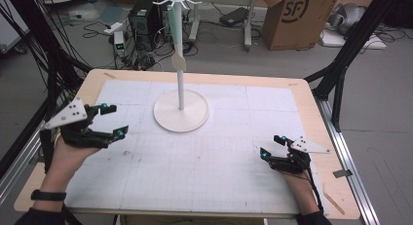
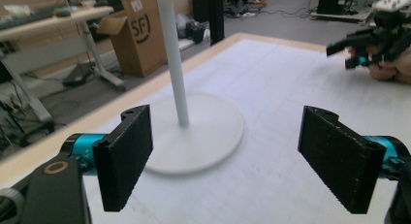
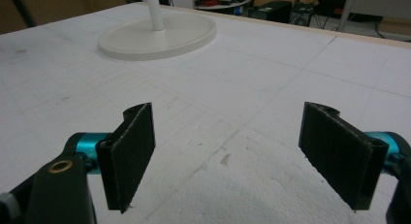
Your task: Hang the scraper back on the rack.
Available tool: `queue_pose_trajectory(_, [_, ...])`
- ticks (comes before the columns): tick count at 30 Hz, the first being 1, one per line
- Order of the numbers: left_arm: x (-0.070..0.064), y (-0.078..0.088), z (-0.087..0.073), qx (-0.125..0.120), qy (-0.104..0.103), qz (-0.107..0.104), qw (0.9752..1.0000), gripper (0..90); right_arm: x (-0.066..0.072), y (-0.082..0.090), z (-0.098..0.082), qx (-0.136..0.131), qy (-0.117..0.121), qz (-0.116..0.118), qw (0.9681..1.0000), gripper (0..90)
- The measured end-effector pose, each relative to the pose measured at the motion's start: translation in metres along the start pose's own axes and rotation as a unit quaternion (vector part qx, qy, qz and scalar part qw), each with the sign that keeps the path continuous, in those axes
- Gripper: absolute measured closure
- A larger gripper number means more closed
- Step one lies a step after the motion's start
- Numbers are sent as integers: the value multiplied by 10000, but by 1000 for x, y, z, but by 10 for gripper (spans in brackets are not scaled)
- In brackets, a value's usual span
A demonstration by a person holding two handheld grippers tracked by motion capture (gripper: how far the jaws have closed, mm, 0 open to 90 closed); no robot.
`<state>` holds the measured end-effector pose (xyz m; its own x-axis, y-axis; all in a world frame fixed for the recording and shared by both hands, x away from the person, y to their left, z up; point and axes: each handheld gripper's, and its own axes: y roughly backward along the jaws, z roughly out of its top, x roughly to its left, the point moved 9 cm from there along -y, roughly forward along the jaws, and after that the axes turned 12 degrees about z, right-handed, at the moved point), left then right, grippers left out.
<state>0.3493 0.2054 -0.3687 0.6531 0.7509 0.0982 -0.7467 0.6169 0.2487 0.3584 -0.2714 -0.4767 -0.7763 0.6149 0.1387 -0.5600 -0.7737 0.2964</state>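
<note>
White stand (image 1: pixel 181 110) upright on round base at table's (image 1: pixel 302 96) far middle, left gripper (image 1: pixel 112 121) jaws spread wide near left edge, right gripper (image 1: pixel 272 146) likewise gaping, well apart, nothing held

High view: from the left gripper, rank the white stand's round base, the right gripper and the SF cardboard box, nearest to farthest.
1. Round base of the white stand, mid-table, just right of the left gripper.
2. Right gripper, across the table near its right edge.
3. SF cardboard box, on the floor beyond the table's far right corner.
</note>
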Motion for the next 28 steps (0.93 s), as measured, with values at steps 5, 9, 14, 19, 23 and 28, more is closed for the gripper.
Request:
queue_pose_trajectory(5, [2,3,-44,-54,399,27,9992,194,0,0,0,-6,41,-26,10000,198])
queue_pose_trajectory(9, [0,4,-66,14,388,149,9991,191,0,0,0,-2,14,-35,10000,198])
queue_pose_trajectory(14, [2,5,-91,84,531,282,9982,192,0,0,0,6,27,-36,10000,198])
queue_pose_trajectory(19, [2,6,-103,10,587,355,9976,194,0,0,0,4,7,-35,10000,198])
queue_pose_trajectory(23, [2,6,-105,49,605,338,9976,194,0,0,0,6,-16,-26,10000,198])
queue_pose_trajectory(28, [2,6,-107,75,606,350,9975,194,0,-1,0,11,46,-21,10000,198])
